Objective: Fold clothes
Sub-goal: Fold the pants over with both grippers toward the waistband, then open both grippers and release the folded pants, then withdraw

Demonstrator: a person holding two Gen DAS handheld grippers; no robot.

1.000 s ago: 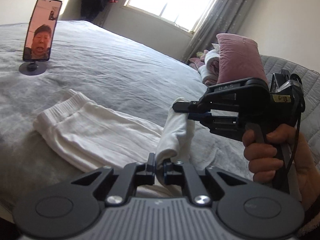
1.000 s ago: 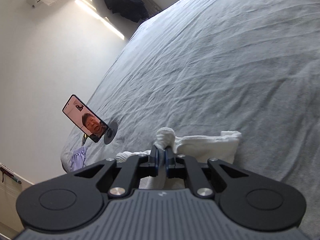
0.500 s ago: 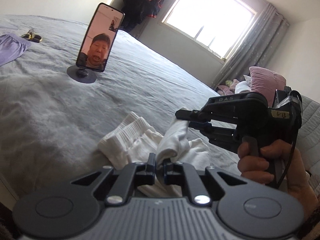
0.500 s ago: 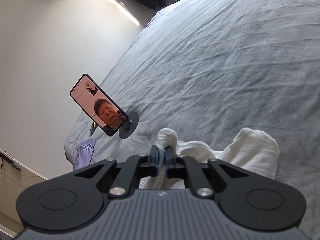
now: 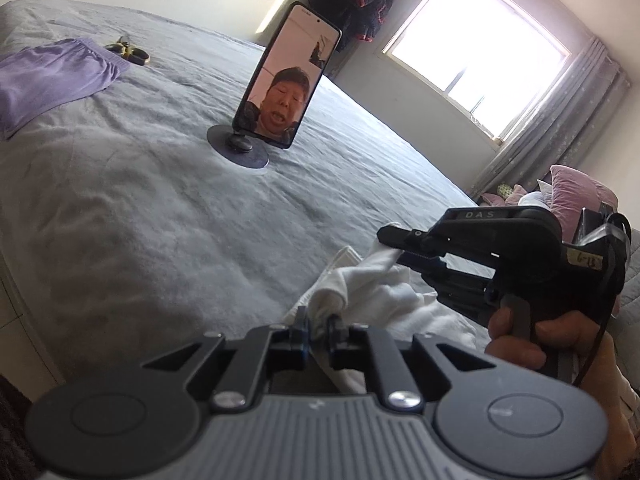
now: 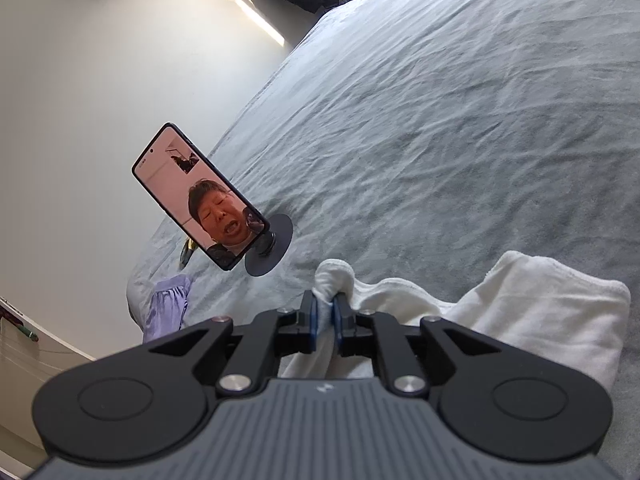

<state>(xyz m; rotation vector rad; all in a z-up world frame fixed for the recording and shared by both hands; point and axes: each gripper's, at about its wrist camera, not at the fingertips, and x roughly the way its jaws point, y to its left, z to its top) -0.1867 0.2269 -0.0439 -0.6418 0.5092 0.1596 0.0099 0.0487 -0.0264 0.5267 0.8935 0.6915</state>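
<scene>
A white garment [image 5: 384, 292] lies bunched on the grey bed [image 5: 140, 220], folded over on itself. My left gripper [image 5: 318, 326] pinches one bunched corner of it, low over the bed; its jaws are opening with the cloth still between the pads. In the left wrist view my right gripper [image 5: 390, 240], held by a hand [image 5: 532, 340], grips another corner just to the right. From the right wrist view, that right gripper [image 6: 326, 312] has a knot of the white garment [image 6: 532, 308] between its blue pads, and its jaws are opening too.
A phone on a round stand [image 5: 286, 80] stands on the bed beyond the garment, also the phone [image 6: 200, 200] in the right view. A purple garment [image 5: 52, 76] and a small dark-and-yellow object [image 5: 128, 51] lie at the far left. Pink pillows [image 5: 576, 188] are piled at the right.
Both grippers carried their corners of the white garment across the bed toward the phone, doubling the flat cloth over into a bunch. The gaps between both pairs of pads have widened slightly.
</scene>
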